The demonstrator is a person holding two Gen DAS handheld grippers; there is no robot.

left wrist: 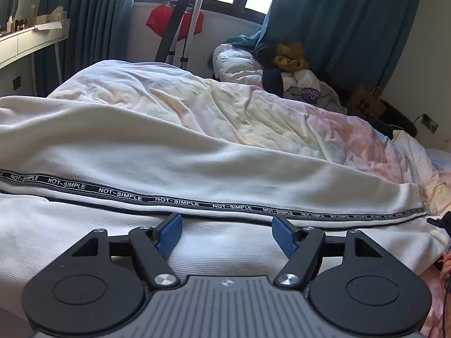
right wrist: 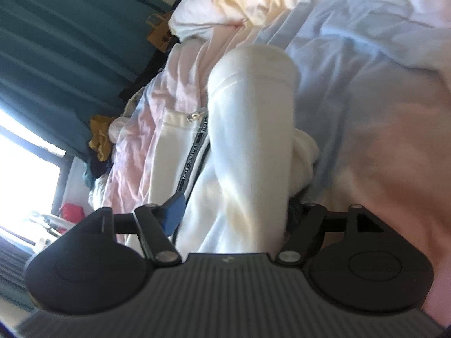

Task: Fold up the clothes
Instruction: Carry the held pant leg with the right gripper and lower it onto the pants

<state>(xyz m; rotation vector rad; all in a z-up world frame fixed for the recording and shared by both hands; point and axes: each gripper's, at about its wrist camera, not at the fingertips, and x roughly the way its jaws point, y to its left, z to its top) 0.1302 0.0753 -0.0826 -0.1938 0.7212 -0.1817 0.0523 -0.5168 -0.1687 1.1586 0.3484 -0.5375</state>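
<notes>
A white zip jacket (left wrist: 197, 155) lies spread across the bed, with a black "NOT-SIMPLE" tape (left wrist: 174, 201) running along its zipper. My left gripper (left wrist: 227, 235) hovers open just above the jacket's near panel, short of the tape, with nothing between its blue pads (left wrist: 169, 233). In the right wrist view the jacket's white sleeve (right wrist: 253, 98) runs lengthwise between the fingers of my right gripper (right wrist: 234, 214). Its jaws stand wide apart. One blue pad (right wrist: 174, 214) shows and the sleeve hides the other. The zipper pull (right wrist: 193, 117) lies beside the sleeve.
A rumpled pastel duvet (left wrist: 324, 129) covers the bed. A pile of clothes (left wrist: 290, 64) sits at the far end by teal curtains (left wrist: 338, 28). A red bag (left wrist: 174, 22) hangs on a stand, a desk (left wrist: 28, 39) is at the left, and a cardboard box (left wrist: 366, 101) at the right.
</notes>
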